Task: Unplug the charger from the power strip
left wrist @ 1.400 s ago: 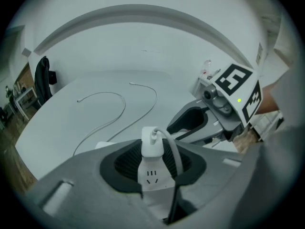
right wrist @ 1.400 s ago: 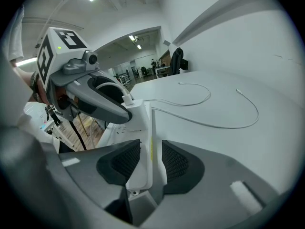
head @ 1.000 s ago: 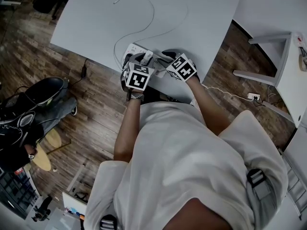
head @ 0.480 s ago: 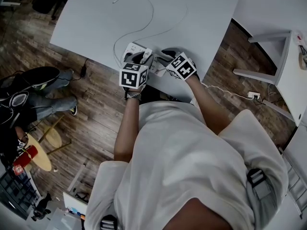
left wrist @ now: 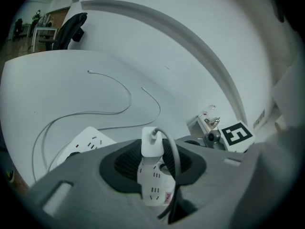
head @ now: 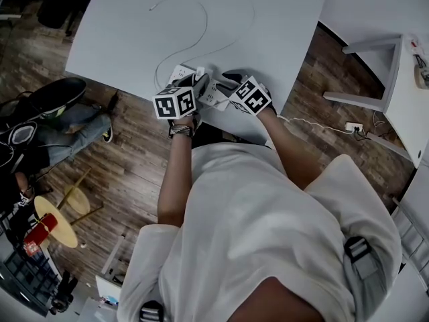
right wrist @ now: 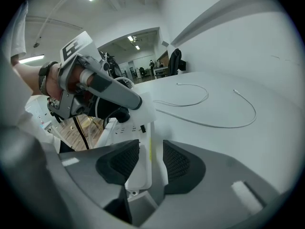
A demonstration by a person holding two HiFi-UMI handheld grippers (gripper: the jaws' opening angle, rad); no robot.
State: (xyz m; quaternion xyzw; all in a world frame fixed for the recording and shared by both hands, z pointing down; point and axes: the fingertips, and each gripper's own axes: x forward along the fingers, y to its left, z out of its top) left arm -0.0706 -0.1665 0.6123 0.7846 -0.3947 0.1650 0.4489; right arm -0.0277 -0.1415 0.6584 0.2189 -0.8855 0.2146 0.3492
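Left gripper has its jaws pinched on the charger, plugged into the power strip at the table's 6 o'clock edge. Right gripper jaws are opening with the power strip between them. I'd pin it down first, then pull straight out.

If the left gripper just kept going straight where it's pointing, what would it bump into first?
The white charger, which looks already gripped between its jaws and apparently still plugged into the power strip.

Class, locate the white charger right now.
In the left gripper view's lower centre, the charger is held between the left tongs, plugged into the end of the power strip.
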